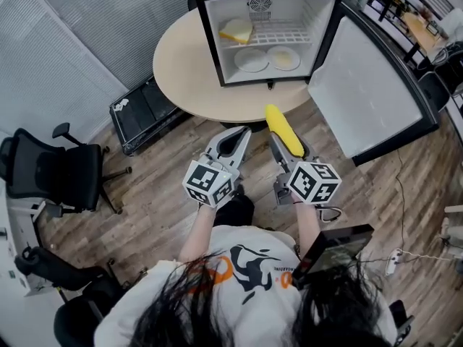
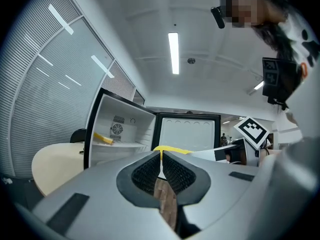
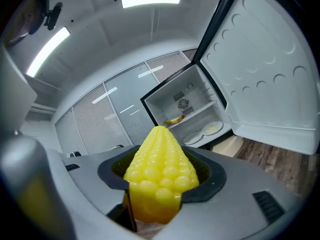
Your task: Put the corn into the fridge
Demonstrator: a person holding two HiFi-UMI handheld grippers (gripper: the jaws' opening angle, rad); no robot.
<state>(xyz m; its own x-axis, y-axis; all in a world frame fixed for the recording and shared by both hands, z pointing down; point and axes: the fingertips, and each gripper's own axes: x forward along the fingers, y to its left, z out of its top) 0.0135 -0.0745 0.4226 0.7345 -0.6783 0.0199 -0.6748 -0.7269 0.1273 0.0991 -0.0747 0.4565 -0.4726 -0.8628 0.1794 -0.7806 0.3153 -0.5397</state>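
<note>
A yellow corn cob (image 1: 284, 131) sticks forward out of my right gripper (image 1: 283, 147), which is shut on it; in the right gripper view the corn (image 3: 160, 171) fills the space between the jaws. It is held low, in front of the round table's near edge. The small fridge (image 1: 269, 31) stands open on the table, its door (image 1: 369, 85) swung to the right. My left gripper (image 1: 233, 139) is beside the right one, shut with nothing in it; its pads (image 2: 161, 171) meet in the left gripper view.
Inside the fridge a yellow wedge (image 1: 236, 30) lies on the wire shelf and two plates (image 1: 252, 60) rest on the floor of it. The beige round table (image 1: 181, 71) carries the fridge. A black office chair (image 1: 61, 172) and a black crate (image 1: 145, 114) stand left.
</note>
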